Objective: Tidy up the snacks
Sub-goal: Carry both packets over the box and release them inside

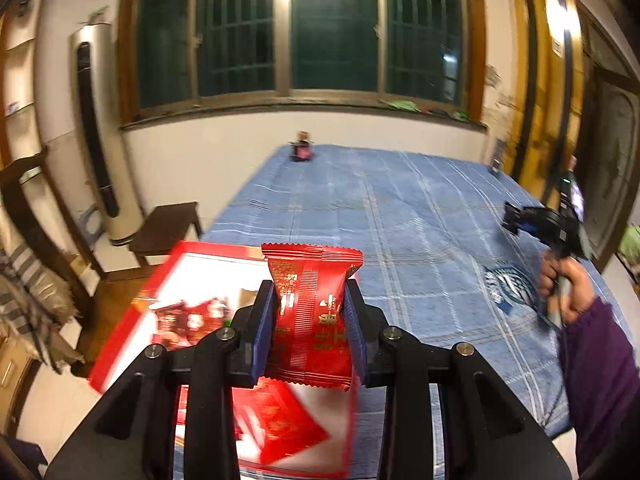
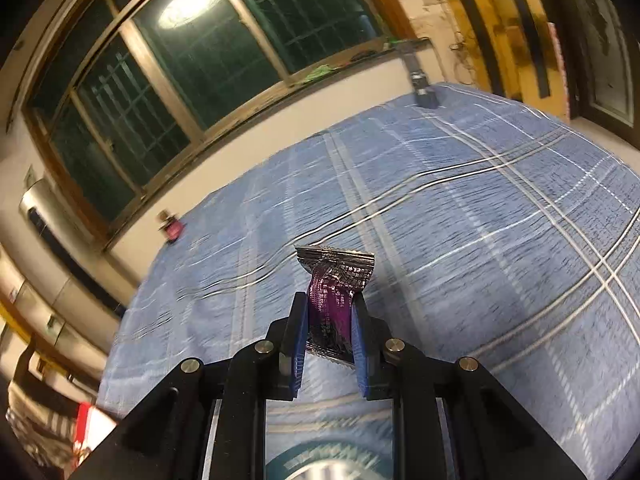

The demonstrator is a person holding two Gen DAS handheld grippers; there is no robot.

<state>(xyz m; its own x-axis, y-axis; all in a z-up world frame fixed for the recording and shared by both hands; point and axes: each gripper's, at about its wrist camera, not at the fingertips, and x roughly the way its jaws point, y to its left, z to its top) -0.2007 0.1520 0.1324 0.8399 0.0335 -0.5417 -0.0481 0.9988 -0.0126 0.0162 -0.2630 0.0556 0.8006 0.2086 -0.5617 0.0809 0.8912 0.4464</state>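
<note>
A red snack packet stands upright between the blue pads of my left gripper, which is shut on it above a red and white box at the near left corner of the bed. More red packets lie inside that box. My right gripper is shut on a purple snack packet, held above the blue checked sheet. In the left wrist view the right gripper shows at the right, carried by a hand in a purple sleeve.
A small dark pink object stands at the bed's far edge under the window. A dark stool and a tall silver air conditioner stand left of the bed. A black device sits at the far right corner.
</note>
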